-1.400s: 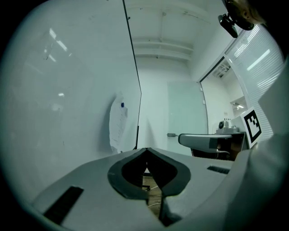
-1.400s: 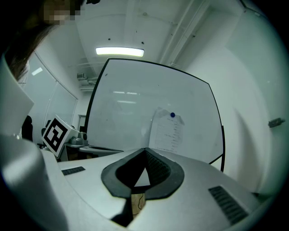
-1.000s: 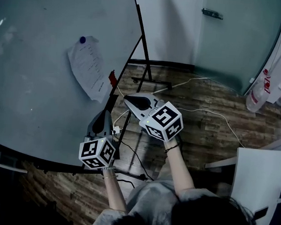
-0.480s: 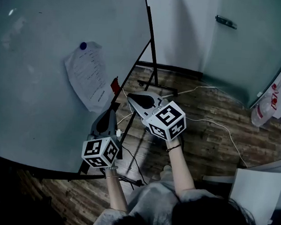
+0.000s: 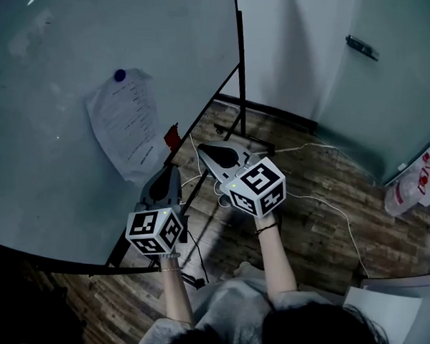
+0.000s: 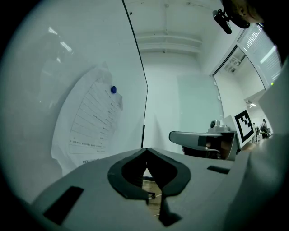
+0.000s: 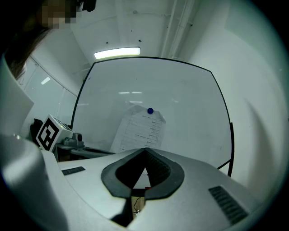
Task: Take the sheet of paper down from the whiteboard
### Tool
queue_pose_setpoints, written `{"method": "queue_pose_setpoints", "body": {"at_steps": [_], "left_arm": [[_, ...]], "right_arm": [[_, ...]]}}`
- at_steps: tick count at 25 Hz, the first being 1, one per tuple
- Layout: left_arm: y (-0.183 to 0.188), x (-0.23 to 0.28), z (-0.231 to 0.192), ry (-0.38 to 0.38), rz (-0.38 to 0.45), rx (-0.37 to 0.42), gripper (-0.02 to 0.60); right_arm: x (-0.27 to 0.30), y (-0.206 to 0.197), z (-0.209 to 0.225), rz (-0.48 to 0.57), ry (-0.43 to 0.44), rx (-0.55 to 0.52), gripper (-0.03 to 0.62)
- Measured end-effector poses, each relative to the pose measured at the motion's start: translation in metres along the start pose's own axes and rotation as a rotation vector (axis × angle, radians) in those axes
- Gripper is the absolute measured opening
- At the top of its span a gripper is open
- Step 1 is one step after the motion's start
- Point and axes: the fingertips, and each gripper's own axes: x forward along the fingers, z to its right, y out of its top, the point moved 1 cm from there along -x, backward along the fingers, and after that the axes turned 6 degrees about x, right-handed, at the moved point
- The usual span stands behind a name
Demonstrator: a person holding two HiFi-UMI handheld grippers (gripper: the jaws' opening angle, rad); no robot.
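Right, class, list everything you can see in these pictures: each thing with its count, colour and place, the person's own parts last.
whiteboard: one, white, on a black stand, left
sheet of paper: one, white, printed, pinned on the whiteboard
magnet: one, blue, at the sheet's top
cables: at least two, white, on the wooden floor
bag: one, pale with red print, far right
arms: two, bottom centre
left claw: one, grey, shut, empty, facing the whiteboard
right claw: one, grey, shut, empty, beside the left

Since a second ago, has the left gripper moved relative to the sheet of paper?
Yes. The left gripper has come forward toward the whiteboard; its tip now sits beside the lower corner of the sheet of paper, not below it.
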Motion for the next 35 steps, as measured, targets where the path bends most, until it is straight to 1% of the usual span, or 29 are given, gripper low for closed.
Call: {"method": "queue_pose_setpoints", "body": {"at_steps": [5, 10, 16, 21, 25, 29, 32, 35], "left_arm": [[0.001, 0.012, 0.005, 0.015, -0.01, 0.017, 0.005], [0.008, 0.021, -0.01, 0.026, 0.003, 0.018, 0.005], [0.01, 0.04, -0.033, 0.0, 0.009, 0.022, 0.006], [0.024, 0.051, -0.045, -0.041, 0.031, 0.027, 0.005], [0.03, 0.06, -0.055, -0.084, 0.042, 0.034, 0.005], [0.034, 0.064, -0.055, -0.129, 0.048, 0.044, 0.005], [0.035, 0.065, -0.059, -0.123, 0.067, 0.046, 0.006], [0.036, 0.074, -0.064, -0.094, 0.074, 0.05, 0.005]], "right_arm": [[0.005, 0.002, 0.017, 0.008, 0.015, 0.009, 0.0], [0.025, 0.004, 0.019, 0.018, 0.042, 0.013, 0.0], [0.054, 0.003, 0.026, 0.029, 0.026, 0.006, 0.001], [0.07, 0.013, 0.026, 0.056, 0.004, -0.001, 0.0], [0.085, 0.019, 0.03, 0.077, -0.029, -0.006, 0.0], [0.089, 0.026, 0.035, 0.119, -0.083, 0.003, 0.0], [0.093, 0.031, 0.034, 0.151, -0.079, -0.004, 0.0], [0.104, 0.041, 0.04, 0.155, -0.041, -0.028, 0.0]]}}
